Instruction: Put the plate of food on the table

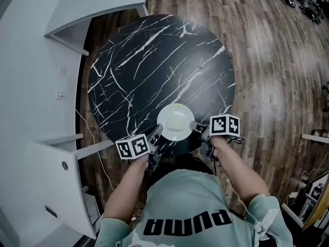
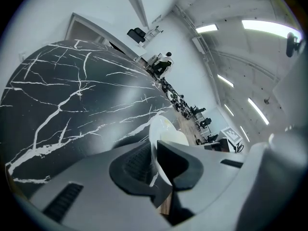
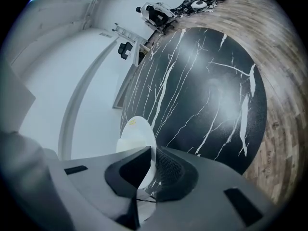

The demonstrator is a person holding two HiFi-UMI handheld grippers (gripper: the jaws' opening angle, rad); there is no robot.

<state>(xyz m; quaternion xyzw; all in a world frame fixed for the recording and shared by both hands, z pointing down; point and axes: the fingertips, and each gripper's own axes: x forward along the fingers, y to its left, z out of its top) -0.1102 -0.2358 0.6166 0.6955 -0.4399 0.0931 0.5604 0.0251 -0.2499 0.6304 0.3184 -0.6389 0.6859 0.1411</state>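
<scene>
Plate (image 1: 176, 121) at the near edge of the tabletop (image 1: 154, 60); I've got left tongs (image 1: 157, 131) pinching its left rim, right tongs (image 1: 197, 128) pinching its right rim.

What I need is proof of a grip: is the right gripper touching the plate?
Touching. The right gripper view shows the right gripper closed on the plate, its rim pinched between the two jaws with no gap.
</scene>
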